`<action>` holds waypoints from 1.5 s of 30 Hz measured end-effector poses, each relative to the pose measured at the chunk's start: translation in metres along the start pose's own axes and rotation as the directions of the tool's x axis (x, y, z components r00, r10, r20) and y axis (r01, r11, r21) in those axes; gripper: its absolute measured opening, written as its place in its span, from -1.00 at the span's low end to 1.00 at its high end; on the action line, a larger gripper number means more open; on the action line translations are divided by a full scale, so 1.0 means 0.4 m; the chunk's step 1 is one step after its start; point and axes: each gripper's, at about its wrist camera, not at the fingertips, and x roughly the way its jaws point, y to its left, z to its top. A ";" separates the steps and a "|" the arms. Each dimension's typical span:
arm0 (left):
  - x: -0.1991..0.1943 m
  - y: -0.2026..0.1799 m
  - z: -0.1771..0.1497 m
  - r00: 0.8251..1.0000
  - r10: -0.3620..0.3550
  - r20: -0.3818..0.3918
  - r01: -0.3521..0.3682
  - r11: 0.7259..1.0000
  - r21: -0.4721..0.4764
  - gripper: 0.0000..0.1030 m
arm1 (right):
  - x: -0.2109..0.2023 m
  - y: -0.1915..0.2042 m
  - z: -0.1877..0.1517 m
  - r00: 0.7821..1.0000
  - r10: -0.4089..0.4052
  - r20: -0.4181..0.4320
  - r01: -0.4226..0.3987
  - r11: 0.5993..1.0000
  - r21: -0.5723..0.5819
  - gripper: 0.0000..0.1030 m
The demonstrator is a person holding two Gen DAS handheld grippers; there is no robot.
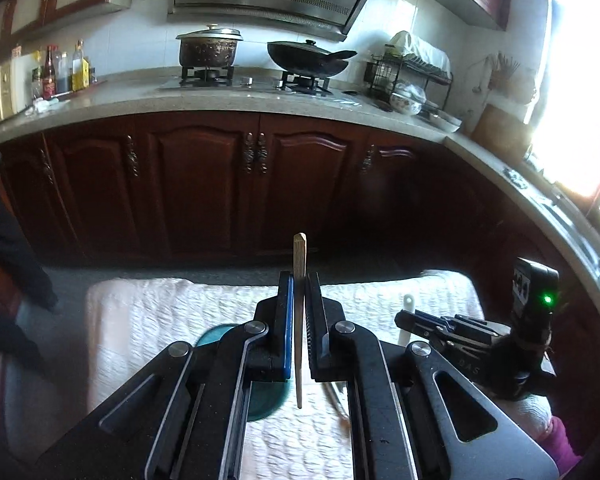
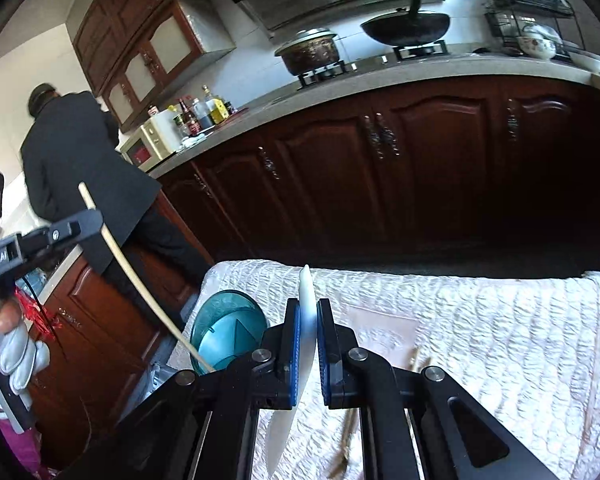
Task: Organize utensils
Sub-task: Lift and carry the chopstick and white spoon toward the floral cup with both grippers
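Kitchen cabinets and a stove fill the background of the left wrist view, above a quilted white cloth (image 1: 148, 320). A wooden chopstick (image 1: 299, 280) is clamped upright between the jaws of the left gripper (image 1: 299, 308), held clear of the cloth, with a teal bowl (image 1: 212, 338) partly hidden below.

From the right wrist view, a white spoon (image 2: 306, 320) is seen pinched edge-on by the right gripper (image 2: 308, 332), also off the cloth. More chopsticks (image 2: 414, 358) are left lying there. Both utensils seem mid-carry; next, lowering into the bowl (image 2: 228, 328) is probably called for, tips first.
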 end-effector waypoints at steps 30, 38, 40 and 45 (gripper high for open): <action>0.063 0.093 0.018 0.990 0.141 -0.032 -0.139 0.989 0.048 -0.92 | 0.123 -0.033 -0.009 0.997 -0.016 -0.078 0.021 0.998 0.067 -0.86; 0.068 0.102 0.015 0.987 0.155 -0.043 -0.152 0.986 0.074 -0.92 | 0.134 -0.017 0.014 0.998 0.032 -0.052 -0.027 0.995 0.101 -0.86; 0.084 0.105 0.005 0.986 0.154 -0.061 -0.149 0.986 0.076 -0.92 | 0.145 0.002 0.028 0.998 0.050 -0.040 -0.046 0.994 0.102 -0.86; 0.129 0.120 -0.024 0.981 0.159 -0.110 -0.150 0.985 0.088 -0.92 | 0.201 0.046 0.062 0.996 0.090 -0.024 -0.086 0.990 0.107 -0.86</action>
